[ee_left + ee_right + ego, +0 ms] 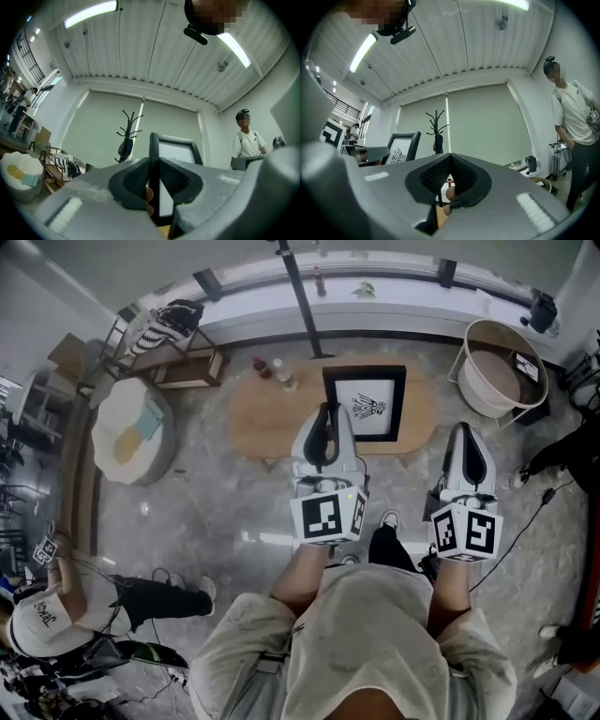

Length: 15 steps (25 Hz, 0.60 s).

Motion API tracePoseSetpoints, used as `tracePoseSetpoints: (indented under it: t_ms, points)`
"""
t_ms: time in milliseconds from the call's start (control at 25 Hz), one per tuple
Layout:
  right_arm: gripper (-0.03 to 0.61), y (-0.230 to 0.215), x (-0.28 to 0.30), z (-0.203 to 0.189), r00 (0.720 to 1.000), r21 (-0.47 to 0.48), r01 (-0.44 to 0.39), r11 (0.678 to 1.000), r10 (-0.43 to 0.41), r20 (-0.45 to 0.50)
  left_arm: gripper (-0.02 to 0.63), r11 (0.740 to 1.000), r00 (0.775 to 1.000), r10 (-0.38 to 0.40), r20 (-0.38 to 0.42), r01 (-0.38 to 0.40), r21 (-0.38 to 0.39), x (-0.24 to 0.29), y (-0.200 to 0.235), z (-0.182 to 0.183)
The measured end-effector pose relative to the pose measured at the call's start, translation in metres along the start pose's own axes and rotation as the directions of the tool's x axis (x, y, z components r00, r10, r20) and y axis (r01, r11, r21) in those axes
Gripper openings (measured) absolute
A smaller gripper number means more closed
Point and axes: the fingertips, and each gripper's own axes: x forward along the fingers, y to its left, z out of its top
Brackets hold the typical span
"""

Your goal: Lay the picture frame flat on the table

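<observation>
1. The black-rimmed square picture frame (366,404) with a white mat and a dark line drawing stands at the middle of the oval light-wood table (267,418), towards its far edge. Its face is turned to the person.
2. In the left gripper view the frame (176,150) rises straight up past the jaws, so its left side bar runs vertically. I cannot tell how far it leans back.
3. The grey left gripper (327,413) reaches in over the table's near edge and meets that left side bar. The frame lies directly ahead of it and spreads to its right.
4. The left gripper's (154,168) ribbed pads press on the bar from both sides, held narrowly apart by its thickness. This is a firm edge grip.
5. The grey right gripper (469,442) hangs off the table's right end, near the edge but well apart from the frame, which lies forward and to its left (401,147).
6. The right gripper's (450,161) jaws are pressed together with nothing between them.
7. My judgement is that the left gripper is the one placed to act. Tipping the top edge away towards the far edge should bring the frame down onto its back.
</observation>
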Motion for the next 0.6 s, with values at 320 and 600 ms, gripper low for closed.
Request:
tracePoseSetpoints:
  t_ms: [320,600]
  points:
    - [0.003,-0.073,0.057,0.000,1.000,0.015,0.012,1.000,-0.011,-0.026,0.078,1.000,1.000,0.008,-0.026,-0.008,0.011,0.078,-0.042,-0.015]
    - [0.003,-0.090,0.066,-0.001,1.000,0.024,0.021,0.999,-0.021,-0.006,0.078,1.000,1.000,-0.008,-0.015,0.008,0.026,0.094,-0.054,-0.016]
